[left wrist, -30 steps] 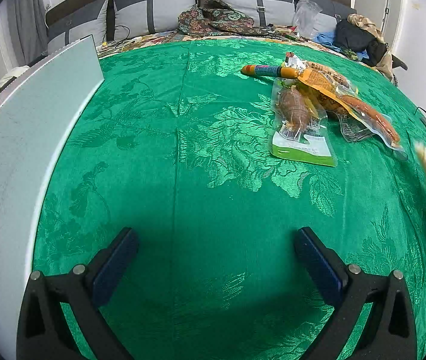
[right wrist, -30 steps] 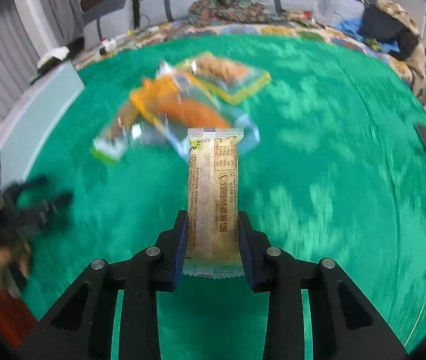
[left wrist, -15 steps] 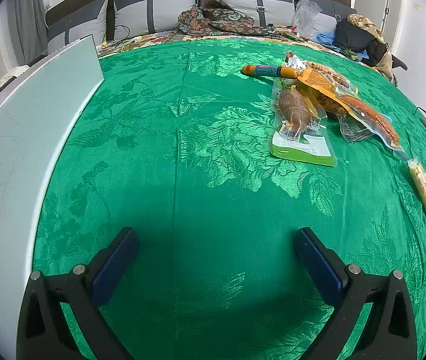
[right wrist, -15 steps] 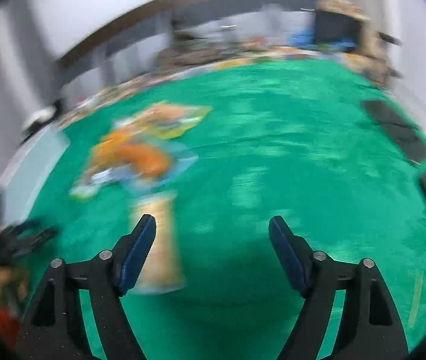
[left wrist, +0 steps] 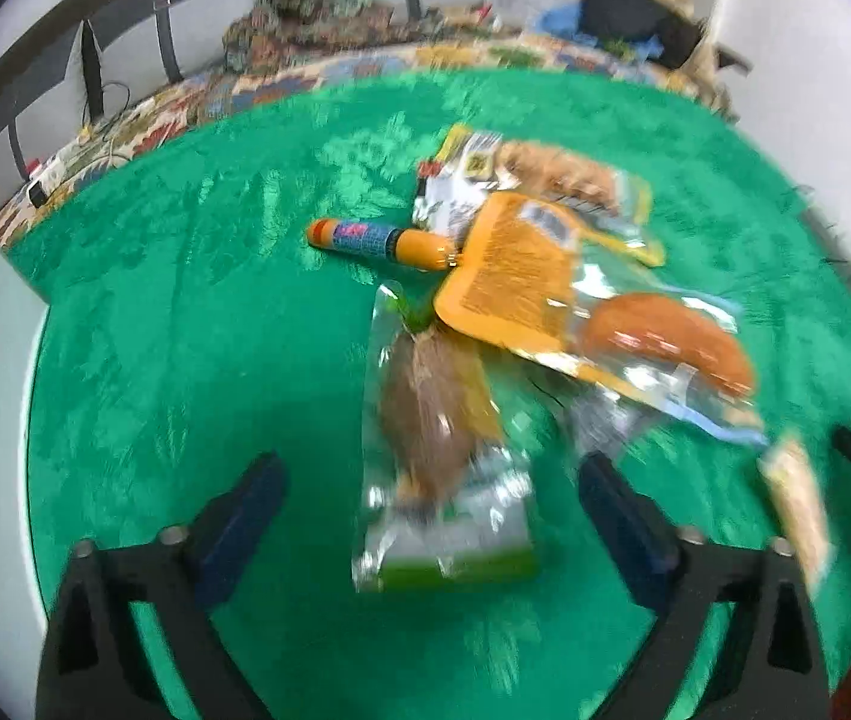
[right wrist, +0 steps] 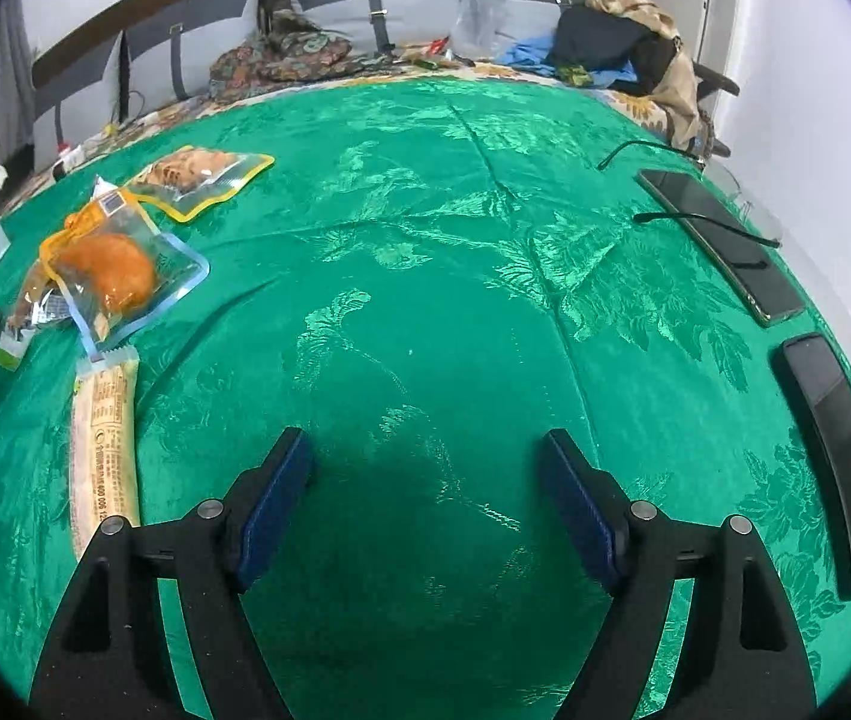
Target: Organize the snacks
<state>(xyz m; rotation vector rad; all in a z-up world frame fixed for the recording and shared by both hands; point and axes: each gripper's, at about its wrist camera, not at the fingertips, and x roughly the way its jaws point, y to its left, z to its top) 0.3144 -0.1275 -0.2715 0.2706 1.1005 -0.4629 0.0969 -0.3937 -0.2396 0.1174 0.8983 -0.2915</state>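
A green cloth [right wrist: 425, 276] with a leaf pattern is spread over the whole bed, and the snacks are gathered in a loose pile on it. In the left wrist view the left gripper [left wrist: 425, 498] is held over the near end of a clear pouch with a brown snack and a green strip [left wrist: 437, 480]; its jaws are closing, the pouch is seen between them, and the pads are not pressed on it. Just past that pouch a clear pack with an orange piece and an orange label [left wrist: 593, 312] is laid, partly on top of it. A sausage stick in orange and blue wrap [left wrist: 377, 240] is seen beside the label, and a yellow-edged pouch [left wrist: 575, 180] is farthest back. In the right wrist view the right gripper [right wrist: 425, 504] is wide open with only cloth between its fingers — nothing is held. A long pale snack bar [right wrist: 102, 444] is laid flat to its left, by the near end of the pile. Two dark phones [right wrist: 725, 240] are laid near the right edge of the cloth.
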